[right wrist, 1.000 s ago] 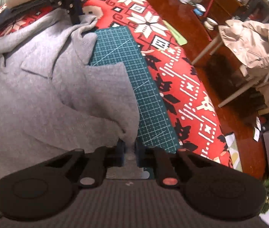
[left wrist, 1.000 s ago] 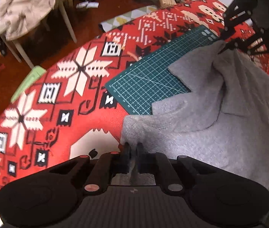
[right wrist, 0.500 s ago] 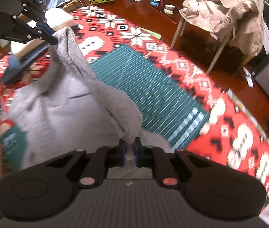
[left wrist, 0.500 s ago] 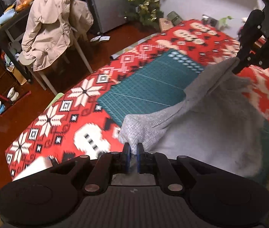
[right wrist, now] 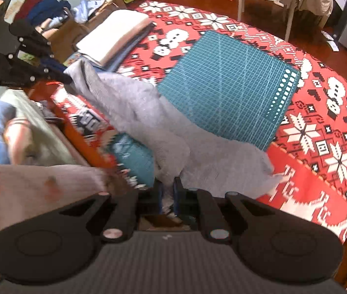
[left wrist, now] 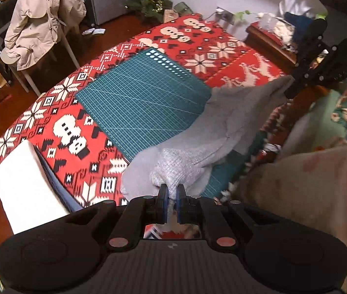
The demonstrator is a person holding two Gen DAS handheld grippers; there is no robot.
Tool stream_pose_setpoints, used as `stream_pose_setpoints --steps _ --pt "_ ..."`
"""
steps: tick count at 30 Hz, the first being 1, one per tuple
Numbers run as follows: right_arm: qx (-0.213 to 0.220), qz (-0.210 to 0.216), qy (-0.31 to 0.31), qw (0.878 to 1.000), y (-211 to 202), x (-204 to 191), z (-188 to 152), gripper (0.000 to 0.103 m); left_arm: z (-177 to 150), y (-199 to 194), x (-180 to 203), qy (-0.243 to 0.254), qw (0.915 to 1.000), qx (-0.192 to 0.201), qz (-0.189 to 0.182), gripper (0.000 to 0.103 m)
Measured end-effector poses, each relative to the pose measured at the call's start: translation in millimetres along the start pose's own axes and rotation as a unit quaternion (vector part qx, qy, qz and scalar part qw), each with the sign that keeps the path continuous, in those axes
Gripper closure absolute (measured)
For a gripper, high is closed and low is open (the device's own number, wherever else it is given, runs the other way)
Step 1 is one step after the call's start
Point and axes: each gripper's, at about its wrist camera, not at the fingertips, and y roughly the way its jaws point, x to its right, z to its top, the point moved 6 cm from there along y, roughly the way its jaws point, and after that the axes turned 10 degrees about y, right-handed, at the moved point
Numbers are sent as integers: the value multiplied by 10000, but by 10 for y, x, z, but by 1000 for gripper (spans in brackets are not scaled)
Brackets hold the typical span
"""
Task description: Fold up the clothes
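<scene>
- Both grippers hold a grey sweater point(left wrist: 212, 132) up off the table: the left gripper point(left wrist: 171, 191) has its jaws pinched narrow on one knit corner, the right gripper point(right wrist: 167, 188) is clamped on another.
- The garment hangs slack between them above the near edge of the green cutting mat point(left wrist: 141, 98) and the red patterned tablecloth point(left wrist: 80, 132), its lower part trailing towards the person.
- The step in hand looks like lifting and spreading, ahead of the first fold.
- Next, the cloth likely needs drawing taut and laying flat on the mat, both grips kept firm.
</scene>
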Motion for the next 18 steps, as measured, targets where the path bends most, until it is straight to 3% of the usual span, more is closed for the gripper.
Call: stream_pose_setpoints --steps 2,6,11,18 --pt "-22 114 107 9999 -131 -18 22 95 34 -93 -41 9 10000 2 -83 97" --pt "-72 263 353 9990 -203 115 195 95 142 149 -334 -8 9999 3 -109 97" --pt "-125 211 556 9982 332 708 686 95 386 948 -914 -196 9997 -78 -140 97" --pt "-369 180 773 9962 1225 1520 1342 95 659 1958 -1641 -644 9966 -498 -121 97"
